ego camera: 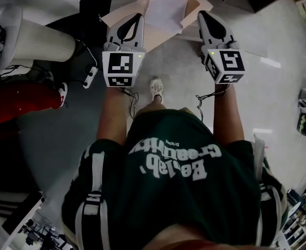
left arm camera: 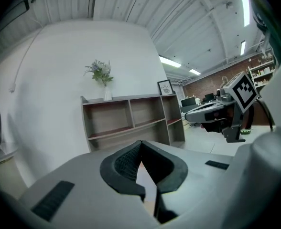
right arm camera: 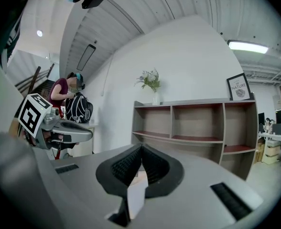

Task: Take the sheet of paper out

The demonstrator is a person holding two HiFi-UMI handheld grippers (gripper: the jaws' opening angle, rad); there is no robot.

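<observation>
hand-held grippers [left arm camera: 140, 142] [right arm camera: 141, 147] closed; only their views show shelving [right arm camera: 193, 123].

Two grippers [ego camera: 139, 15] [ego camera: 201, 13] are seen, with one sheet [ego camera: 166, 9] and one folder [ego camera: 161, 35]. One shelf [right arm camera: 193, 123], one vase [right arm camera: 156, 98] and one frame [right arm camera: 239, 86] are counted.

The word "NATURE" is printed in the framed picture [right arm camera: 239, 87] standing on top of the shelf unit [right arm camera: 193, 123], with a smaller line above it that cannot be read; the same frame in the left gripper view is too small to be read; large white lettering is carried upside down on the dark green shirt [ego camera: 174, 158], its words not surely legible; square black-and-white markers without letters are borne on the left cube [ego camera: 123, 69] and the right cube [ego camera: 226, 64].
</observation>
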